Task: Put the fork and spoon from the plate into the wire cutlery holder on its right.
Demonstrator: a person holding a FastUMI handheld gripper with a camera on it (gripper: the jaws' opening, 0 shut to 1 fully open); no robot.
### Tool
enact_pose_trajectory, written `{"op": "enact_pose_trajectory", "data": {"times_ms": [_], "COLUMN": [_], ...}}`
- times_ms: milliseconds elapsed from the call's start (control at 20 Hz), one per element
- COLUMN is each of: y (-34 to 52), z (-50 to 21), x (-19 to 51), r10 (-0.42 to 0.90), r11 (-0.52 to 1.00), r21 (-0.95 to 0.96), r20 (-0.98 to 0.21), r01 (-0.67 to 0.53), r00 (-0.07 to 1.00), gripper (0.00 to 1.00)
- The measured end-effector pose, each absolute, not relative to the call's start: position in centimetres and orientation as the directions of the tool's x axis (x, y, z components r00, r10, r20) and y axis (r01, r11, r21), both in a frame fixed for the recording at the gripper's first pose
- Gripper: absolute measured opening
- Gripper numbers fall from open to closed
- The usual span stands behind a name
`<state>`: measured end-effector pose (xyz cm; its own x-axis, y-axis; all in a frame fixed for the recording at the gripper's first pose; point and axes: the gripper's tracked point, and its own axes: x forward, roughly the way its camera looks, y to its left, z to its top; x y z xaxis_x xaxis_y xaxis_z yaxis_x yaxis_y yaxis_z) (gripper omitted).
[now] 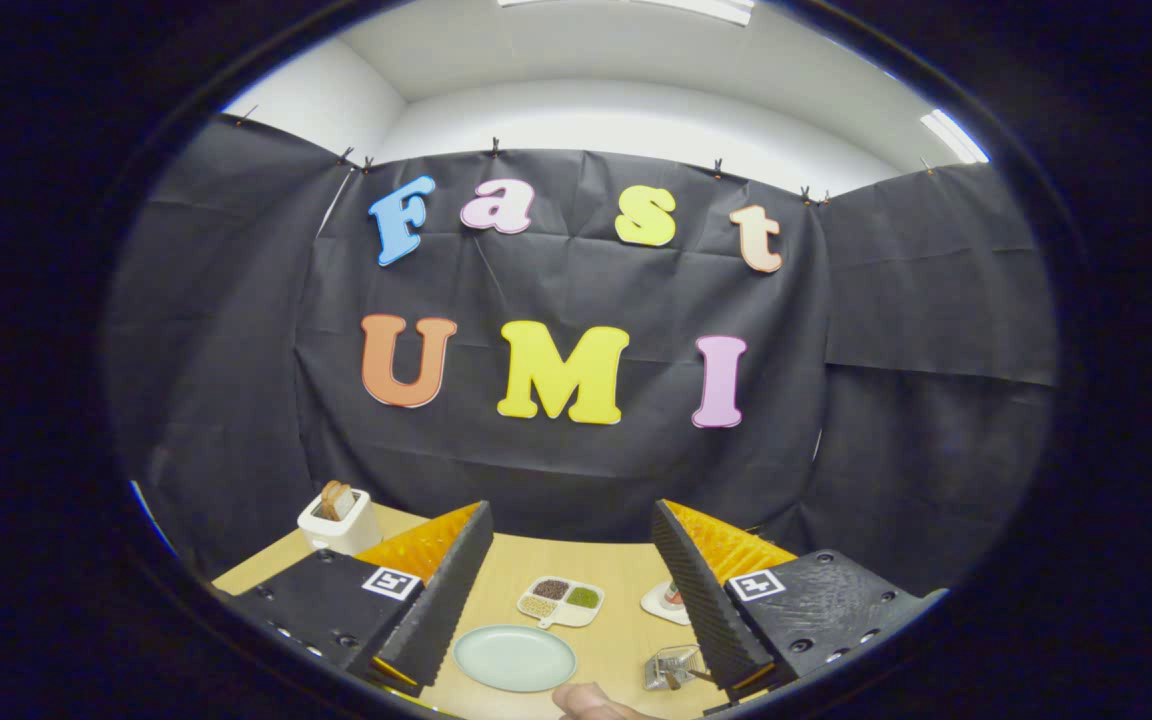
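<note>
Gripper with black ribbed fingers, orange-backed, spread wide, nothing held between them, raised above light wooden table. Round pale green plate on table between fingers, nearer left one, surface bare. Wire cutlery holder right of plate, just beside right finger, with utensil handles inside; which ones, cannot tell. White sectioned dish with dark, green and tan fillings beyond plate. White toaster with bread slices beyond left finger. Fingertip of person's hand just below plate.
</note>
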<state>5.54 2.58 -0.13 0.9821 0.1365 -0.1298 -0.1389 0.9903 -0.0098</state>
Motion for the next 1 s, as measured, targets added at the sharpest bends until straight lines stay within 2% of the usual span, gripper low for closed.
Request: {"op": "enact_pose_trajectory", "data": {"times_ms": [1000], "y": [1.8], "z": [-1.9], "x": [5.7], "r10": [0.153], "r11": [0.988], "r21": [0.005], "r20": [-0.165], "r01": [-0.154], "r00": [0.974], "gripper": [0.96]}}
